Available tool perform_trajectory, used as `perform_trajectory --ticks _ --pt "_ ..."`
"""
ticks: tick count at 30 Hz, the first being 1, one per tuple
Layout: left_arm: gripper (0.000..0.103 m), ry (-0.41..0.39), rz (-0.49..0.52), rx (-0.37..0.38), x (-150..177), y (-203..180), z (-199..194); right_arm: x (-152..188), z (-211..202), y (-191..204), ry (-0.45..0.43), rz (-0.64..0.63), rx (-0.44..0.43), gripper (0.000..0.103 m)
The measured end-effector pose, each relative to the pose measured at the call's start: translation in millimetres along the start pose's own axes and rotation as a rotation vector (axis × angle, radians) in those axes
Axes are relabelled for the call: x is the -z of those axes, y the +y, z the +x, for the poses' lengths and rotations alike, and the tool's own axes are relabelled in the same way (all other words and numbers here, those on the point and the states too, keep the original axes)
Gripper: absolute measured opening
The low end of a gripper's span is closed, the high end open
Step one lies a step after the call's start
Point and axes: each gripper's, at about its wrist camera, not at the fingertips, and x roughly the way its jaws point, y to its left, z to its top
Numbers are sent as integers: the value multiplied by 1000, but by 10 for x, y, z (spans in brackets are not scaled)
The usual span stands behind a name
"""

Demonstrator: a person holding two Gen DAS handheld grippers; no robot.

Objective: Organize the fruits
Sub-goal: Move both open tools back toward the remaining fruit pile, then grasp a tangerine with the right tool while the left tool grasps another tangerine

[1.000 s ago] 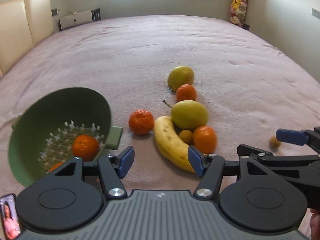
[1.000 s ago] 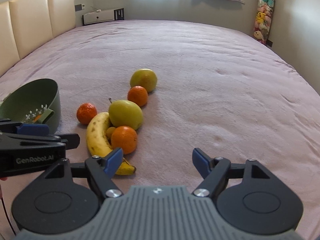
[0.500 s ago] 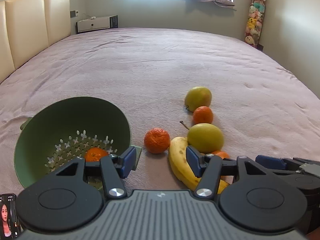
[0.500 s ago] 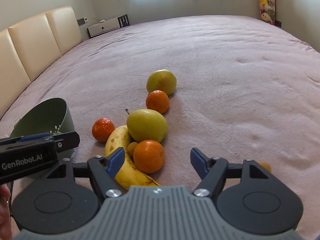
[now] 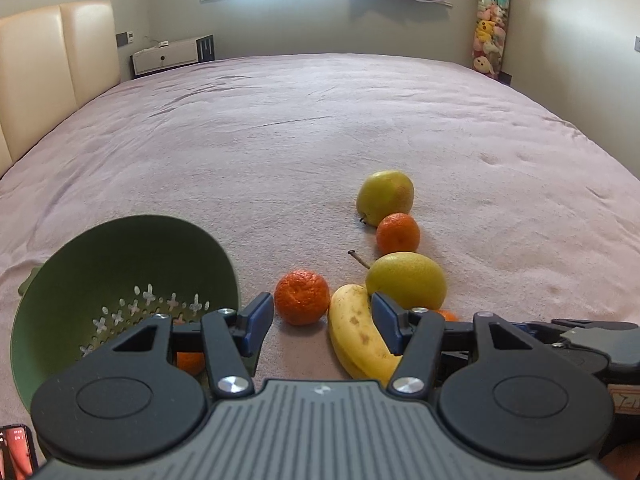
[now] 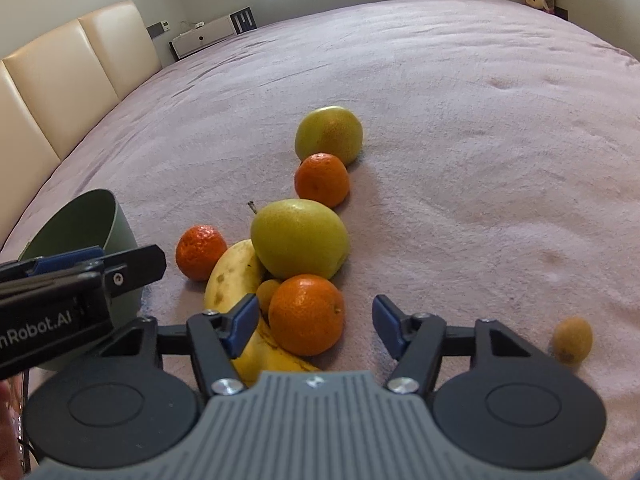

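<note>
Colander (image 5: 120,272): green, tipped on the pink bed (image 5: 320,140) at far left, with one tangerine (image 5: 190,362) inside, half hidden behind the left gripper.
Left gripper (image 5: 322,322): jaws moderately apart and empty, over the gap between the colander and the loose fruit.
Lone tangerine (image 6: 201,252): on the bed just left of the banana (image 6: 232,280).
Fruit cluster: the banana touches a near pear (image 6: 300,238); a small yellowish fruit (image 6: 267,294) is wedged between them.
Right gripper (image 6: 314,326): jaws have just been closing, half open around the nearest tangerine (image 6: 306,314), pads not visibly pressing it.
Farther row: another tangerine (image 6: 322,179), then a far pear (image 6: 329,135).
Stray small fruit (image 6: 572,340): alone at right.
</note>
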Motion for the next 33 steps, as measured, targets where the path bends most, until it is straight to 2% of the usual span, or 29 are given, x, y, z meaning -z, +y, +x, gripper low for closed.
perform_trajectory --ticks 4,6,8,13,18,22,24,27,29,33 --pt "67 6 17 9 -9 -54 46 0 66 -17 31 18 -11 54" --pt "66 10 16 18 -7 -75 62 5 86 -18 43 18 -25 45" --pt "66 12 13 30 -14 -95 69 8 86 -12 43 12 -32 42" --pt "64 24 19 39 -38 -154 99 -11 44 16 36 -21 -19 41" --pt "64 70 -48 50 -75 -151 175 -65 -35 -16 4 -56 41 40" --pt "64 91 -67 -19 -86 -224 293 -102 -53 -107 -11 -58 95 40" --pt "62 95 -46 -89 -96 -315 341 -115 -40 -175 -5 -41 102 40" --pt "62 67 76 -193 -109 -526 395 -114 -36 -254 3 -21 116 40" --pt "62 76 115 -258 -136 -598 449 -121 -36 -299 3 -7 126 40" --pt "60 139 73 -286 -251 -486 580 -137 -35 -362 6 11 130 41"
